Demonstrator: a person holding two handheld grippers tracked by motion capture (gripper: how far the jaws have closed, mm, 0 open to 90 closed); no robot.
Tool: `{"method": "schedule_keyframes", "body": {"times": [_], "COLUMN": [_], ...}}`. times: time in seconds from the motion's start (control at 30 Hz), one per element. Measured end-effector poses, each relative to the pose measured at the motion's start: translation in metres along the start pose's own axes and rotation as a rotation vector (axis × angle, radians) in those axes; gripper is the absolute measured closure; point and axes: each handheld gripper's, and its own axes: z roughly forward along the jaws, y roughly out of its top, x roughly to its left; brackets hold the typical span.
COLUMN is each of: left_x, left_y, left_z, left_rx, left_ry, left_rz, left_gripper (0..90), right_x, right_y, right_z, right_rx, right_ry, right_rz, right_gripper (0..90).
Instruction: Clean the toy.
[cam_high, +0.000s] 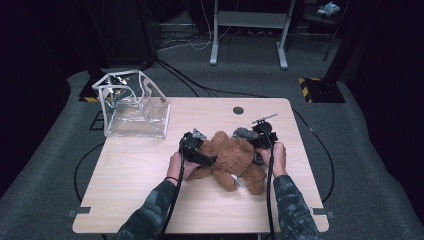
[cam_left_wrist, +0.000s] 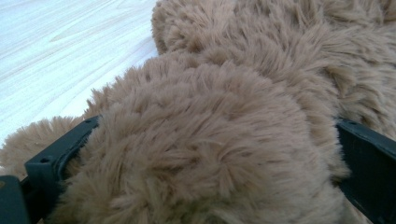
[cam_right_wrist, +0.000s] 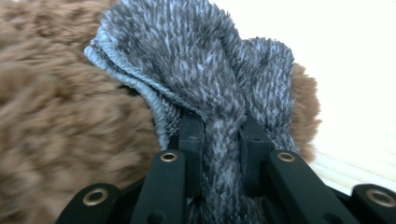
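1. My left tongs (cam_high: 212, 160) sit at the nine o'clock side of the brown teddy bear (cam_high: 235, 157), which lies at the middle of the desk (cam_high: 150, 165). In the left gripper view their jaws stand wide apart around a thick furry limb (cam_left_wrist: 210, 154), fur pressing against both; I judge them straddling it, not yet clamped.
2. The bear should be light, soft and squashy. The plush will give under pressure, so a narrow limb or a fold of fabric is the surest hold; the round body would likely slip out.
3. My right tongs (cam_right_wrist: 222, 149), at the bear's three o'clock side, are pinched tight on a bunched fold of the grey knitted garment (cam_right_wrist: 205, 70) it wears. The knit is floppy and stretchy, and may pull away from the bear rather than lift it.
4. A clear plastic bag (cam_high: 135, 107) stands open at ten o'clock, well apart.
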Motion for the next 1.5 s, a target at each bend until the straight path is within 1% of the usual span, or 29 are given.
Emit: {"method": "schedule_keyframes", "body": {"times": [0.13, 0.2, 0.23, 0.3, 0.4, 0.47, 0.5, 0.57, 0.6, 0.63, 0.67, 0.7, 0.73, 0.77, 0.83, 0.9, 0.97, 1.0, 1.07, 1.13, 1.17, 1.2, 1.23, 1.27, 1.3, 1.33, 1.43, 1.47, 1.5], "left_x": [0.0, 0.0, 0.0, 0.0, 0.0, 0.001, 0.001, 0.001, 0.001, 0.001, 0.001, 0.002, 0.002, 0.001, 0.001, 0.001, 0.001, 0.001, 0.001, 0.001, 0.001, 0.001, 0.001, 0.001, 0.001, 0.0, 0.002, 0.002, 0.002], "left_y": [0.0, 0.0, 0.0, 0.0, 0.0, 0.0, 0.0, 0.0, 0.0, -0.001, -0.001, 0.0, 0.0, 0.0, 0.0, 0.0, 0.0, 0.0, 0.0, 0.0, 0.0, 0.0, 0.0, 0.0, 0.0, 0.0, 0.0, 0.0, 0.0], "left_z": [0.0, 0.0, 0.001, 0.001, 0.001, 0.001, 0.001, 0.001, 0.001, 0.001, 0.001, 0.0, 0.0, 0.001, 0.001, 0.001, 0.001, 0.001, 0.001, 0.001, 0.001, 0.001, 0.001, 0.001, 0.001, 0.001, 0.001, 0.001, 0.001], "left_rx": [0.001, 0.001, 0.002, 0.007, 0.007, 0.005, 0.005, 0.006, 0.006, 0.007, 0.006, 0.013, 0.013, 0.006, 0.01, 0.007, 0.007, 0.007, 0.007, 0.008, 0.008, 0.006, 0.006, 0.005, 0.009, 0.01, 0.014, 0.014, 0.014], "left_ry": [0.001, 0.001, 0.002, 0.003, 0.005, 0.002, 0.003, 0.002, 0.002, 0.002, 0.002, 0.003, 0.003, 0.006, 0.006, 0.009, 0.009, 0.009, 0.009, 0.009, 0.009, 0.008, 0.008, 0.004, 0.007, 0.007, 0.001, 0.003, 0.003], "left_rz": [0.002, 0.003, 0.003, 0.001, -0.001, -0.002, -0.002, -0.004, -0.004, -0.005, -0.005, 0.007, 0.007, -0.002, 0.003, -0.004, -0.004, -0.004, -0.004, -0.003, -0.003, -0.004, -0.004, -0.003, -0.001, -0.002, 0.008, 0.004, 0.004], "left_gripper": [0.2, 0.2, 0.3, 0.3, 0.3, 0.3, 0.3, 0.3, 0.3, 0.3, 0.3, 0.3, 0.3, 0.3, 0.3, 0.3, 0.3, 0.3, 0.3, 0.3, 0.3, 0.3, 0.3, 0.3, 0.3, 0.3, 0.3, 0.3, 0.3], "right_x": [-0.002, -0.003, -0.005, -0.009, -0.015, -0.022, -0.027, -0.037, -0.037, -0.048, -0.051, -0.052, -0.052, -0.052, -0.047, -0.039, -0.027, -0.022, -0.011, -0.005, -0.005, -0.005, -0.005, -0.014, -0.019, -0.023, -0.034, -0.039, -0.039], "right_y": [0.001, 0.002, 0.003, 0.003, 0.003, 0.002, 0.0, -0.004, -0.004, -0.013, -0.017, -0.019, -0.019, -0.021, -0.02, -0.018, -0.016, -0.015, -0.014, -0.016, -0.016, -0.02, -0.02, -0.025, -0.027, -0.028, -0.033, -0.035, -0.035], "right_z": [0.002, 0.002, 0.002, 0.002, 0.001, 0.001, 0.002, 0.004, 0.004, 0.007, 0.005, 0.001, 0.001, -0.012, -0.027, -0.041, -0.049, -0.049, -0.042, -0.027, -0.027, -0.012, -0.012, -0.001, 0.002, 0.002, 0.001, 0.002, 0.002], "right_rx": [0.007, 0.009, 0.013, 0.005, 0.008, 0.013, 0.014, 0.041, 0.041, 0.072, 0.063, 0.049, 0.049, 0.005, -0.054, -0.107, -0.127, -0.131, -0.102, -0.066, -0.066, -0.046, -0.046, -0.054, -0.058, -0.057, -0.038, -0.019, -0.019], "right_ry": [-0.044, -0.04, -0.074, -0.087, -0.117, -0.16, -0.166, -0.21, -0.21, -0.216, -0.205, -0.189, -0.189, -0.167, -0.129, -0.08, -0.018, 0.006, 0.037, 0.038, 0.038, 0.02, 0.02, 0.022, 0.024, 0.015, -0.065, -0.087, -0.087], "right_rz": [-0.01, -0.009, -0.013, -0.008, 0.024, 0.036, 0.049, 0.084, 0.084, 0.1, 0.111, 0.138, 0.138, 0.135, 0.142, 0.123, 0.111, 0.088, 0.061, 0.033, 0.033, 0.029, 0.029, 0.071, 0.093, 0.101, 0.122, 0.137, 0.137], "right_gripper": [75.7, 75.7, 75.7, 75.8, 75.8, 75.8, 75.8, 75.8, 75.8, 75.7, 75.7, 75.7, 75.7, 75.7, 75.7, 75.6, 75.7, 75.7, 75.6, 75.6, 75.6, 75.7, 75.7, 75.8, 75.8, 75.7, 75.6, 75.6, 75.6]}}
